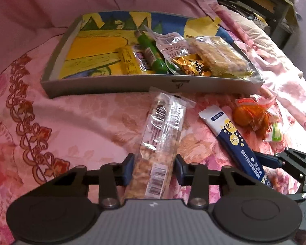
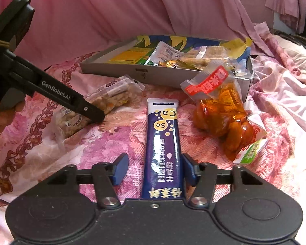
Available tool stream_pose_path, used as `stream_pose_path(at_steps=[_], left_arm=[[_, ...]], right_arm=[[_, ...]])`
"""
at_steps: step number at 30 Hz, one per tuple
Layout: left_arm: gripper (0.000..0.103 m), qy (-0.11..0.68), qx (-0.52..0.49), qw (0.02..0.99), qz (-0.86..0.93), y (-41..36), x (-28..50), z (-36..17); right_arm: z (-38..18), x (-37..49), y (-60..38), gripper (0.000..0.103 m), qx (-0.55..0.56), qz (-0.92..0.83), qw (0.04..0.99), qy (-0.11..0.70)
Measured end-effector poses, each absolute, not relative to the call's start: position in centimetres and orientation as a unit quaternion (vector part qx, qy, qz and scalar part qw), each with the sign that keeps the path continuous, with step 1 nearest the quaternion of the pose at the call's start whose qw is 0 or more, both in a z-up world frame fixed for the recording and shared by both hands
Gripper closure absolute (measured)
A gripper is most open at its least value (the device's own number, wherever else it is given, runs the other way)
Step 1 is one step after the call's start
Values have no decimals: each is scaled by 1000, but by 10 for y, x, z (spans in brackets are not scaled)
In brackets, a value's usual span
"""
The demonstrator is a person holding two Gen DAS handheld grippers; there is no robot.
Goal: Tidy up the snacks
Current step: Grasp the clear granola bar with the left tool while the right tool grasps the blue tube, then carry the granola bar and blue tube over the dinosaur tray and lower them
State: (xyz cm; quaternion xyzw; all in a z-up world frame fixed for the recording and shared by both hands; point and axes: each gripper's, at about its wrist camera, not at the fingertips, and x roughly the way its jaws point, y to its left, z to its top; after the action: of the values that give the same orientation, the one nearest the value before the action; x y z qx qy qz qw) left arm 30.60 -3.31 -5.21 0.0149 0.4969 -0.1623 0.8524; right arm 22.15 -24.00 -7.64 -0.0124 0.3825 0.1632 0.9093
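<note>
The left gripper point(image 1: 155, 168) pinches the clear-wrapped nut bar point(image 1: 161, 143); the right gripper point(image 2: 154, 170) straddles the blue sachet point(image 2: 163, 149), one pad short of touching. Both lie on the bedspread point(image 1: 71, 122) before the box point(image 1: 132, 83). Close squarely, then lift clear over the rim.

The bedspread point(image 1: 75, 114) is pink with red and rose flowers and a brown scrolling border. The box point(image 1: 144, 83) is grey outside, its inside printed yellow, blue and green. The sachet point(image 2: 163, 143) is dark blue, white at its top, with yellow dots. The pouch point(image 2: 224, 112) is clear orange under a red band. A green tube point(image 1: 151, 53) lies in the box. Each tool point(image 1: 154, 168) point(image 2: 156, 170) is black with blue pads.
</note>
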Motion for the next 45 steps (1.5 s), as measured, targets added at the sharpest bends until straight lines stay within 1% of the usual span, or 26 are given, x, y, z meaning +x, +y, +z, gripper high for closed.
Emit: stream_pose_path(at_steps=[1, 2, 9, 14, 18, 24, 31, 35, 40, 45], left_arm=[[62, 498, 19, 852, -158, -36, 304, -52], [64, 500, 22, 852, -155, -39, 302, -52], [65, 521, 24, 844, -123, -56, 282, -49], [65, 532, 11, 843, -83, -59, 265, -45], [65, 525, 15, 849, -66, -56, 252, -37], [65, 495, 12, 868, -49, -46, 243, -15], [65, 440, -1, 897, -45, -47, 255, 17], [65, 414, -20, 909, -48, -56, 277, 31], [65, 378, -34, 924, -51, -74, 313, 40], [65, 355, -46, 932, -54, -92, 350, 39]], right_arm=[[-76, 221, -239, 55, -16, 162, 910, 381], [-75, 220, -239, 62, -20, 161, 911, 380], [-72, 211, -227, 68, -75, 159, 914, 365], [-69, 195, -209, 70, -159, 157, 919, 325], [-63, 186, -205, 70, -189, 154, 925, 290], [-48, 180, -212, 70, -178, 130, 943, 248], [-31, 182, -223, 70, -167, 101, 963, 188], [-18, 193, -237, 70, -137, 81, 974, 162], [-3, 226, -257, 70, -99, 56, 984, 139], [1, 270, -281, 70, -47, 41, 987, 149]])
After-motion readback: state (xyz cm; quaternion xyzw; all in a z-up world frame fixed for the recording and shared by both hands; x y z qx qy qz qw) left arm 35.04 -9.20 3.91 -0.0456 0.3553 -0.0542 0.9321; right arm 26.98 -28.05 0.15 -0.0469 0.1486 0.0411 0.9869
